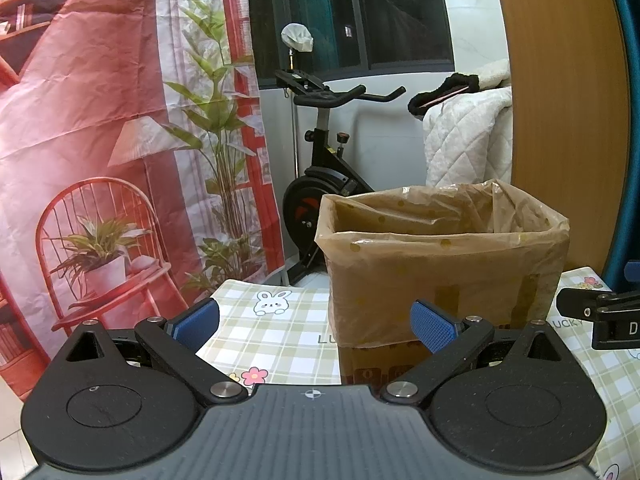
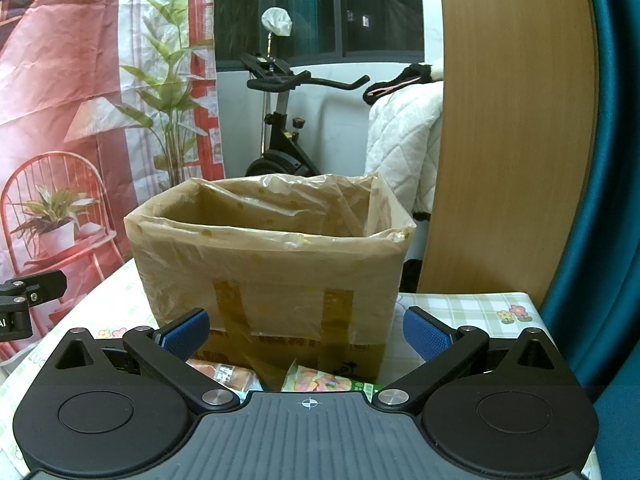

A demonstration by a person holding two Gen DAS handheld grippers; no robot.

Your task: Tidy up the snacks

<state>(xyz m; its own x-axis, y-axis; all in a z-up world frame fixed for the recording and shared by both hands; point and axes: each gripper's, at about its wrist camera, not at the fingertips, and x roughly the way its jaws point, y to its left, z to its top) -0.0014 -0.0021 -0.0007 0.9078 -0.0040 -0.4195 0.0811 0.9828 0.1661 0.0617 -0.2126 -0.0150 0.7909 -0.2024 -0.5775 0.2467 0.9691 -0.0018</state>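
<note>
In front of the plastic-lined brown cardboard box (image 2: 268, 264), the right gripper (image 2: 306, 334) holds its blue-padded fingers (image 2: 426, 336) spread wide with nothing between them. Just below that gap, against the box's near wall, lie two snack packets: an orange-printed packet (image 2: 228, 374) toward the left finger and a green-edged packet of pastel pieces (image 2: 320, 382) toward the middle; the gripper body hides their lower parts.

To the box's left, the left gripper (image 1: 316, 324) is likewise spread apart and empty, its right blue pad (image 1: 434, 326) lined up with the box's near left corner (image 1: 332, 280), its left pad over bare cloth. Open table lies left of the box; at its right the other tool's black tip (image 1: 588, 306) reaches in.

The box stands upright on a green-checked tablecloth with rabbit and flower prints (image 1: 276, 332), its translucent tan liner folded over the rim and hanging partway down the walls, tape strips showing through. Its mouth is open; the inside cannot be seen.

Behind the box stand a black exercise bike (image 1: 320, 176), a red printed backdrop with plants (image 1: 120, 140), a white quilted blanket (image 1: 468, 140) and a wooden panel (image 1: 560, 112).
</note>
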